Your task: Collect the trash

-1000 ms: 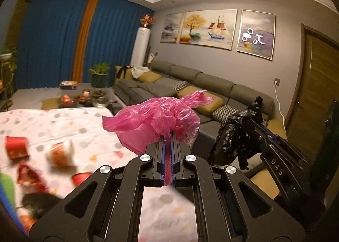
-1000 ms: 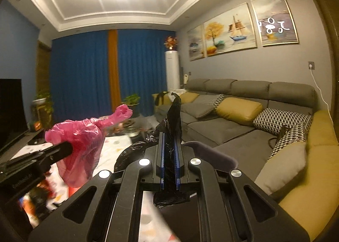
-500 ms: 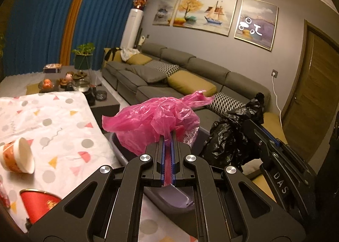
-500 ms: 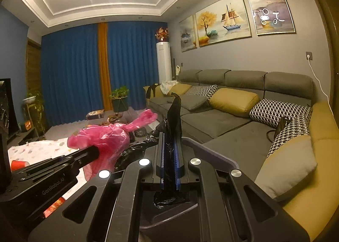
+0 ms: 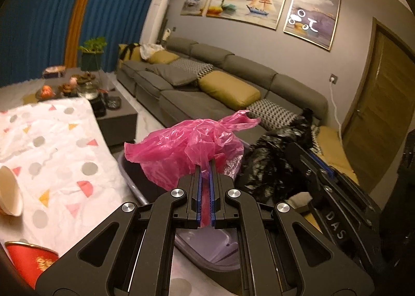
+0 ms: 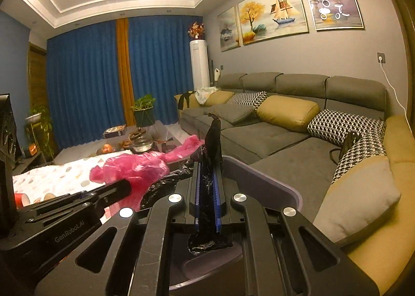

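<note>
My left gripper (image 5: 205,166) is shut on a crumpled pink plastic bag (image 5: 186,148) and holds it over a grey-purple bin (image 5: 207,246) beside the table. My right gripper (image 6: 208,163) is shut on a black plastic bag (image 6: 213,137), also held over the bin (image 6: 262,179). In the left wrist view the black bag (image 5: 269,166) and right gripper (image 5: 319,169) sit just right of the pink bag. In the right wrist view the pink bag (image 6: 135,169) and left gripper (image 6: 124,184) sit to the left.
A table with a white patterned cloth (image 5: 52,145) holds a red paper cup (image 5: 28,262) and a pale cup (image 5: 9,192). A dark coffee table (image 5: 114,114) with dishes stands beyond. A long grey sofa (image 6: 285,135) with cushions runs along the right wall.
Both grippers moved right and down, off the table and over the bin, each still holding its bag. The trash on the table slid out of view to the left.
</note>
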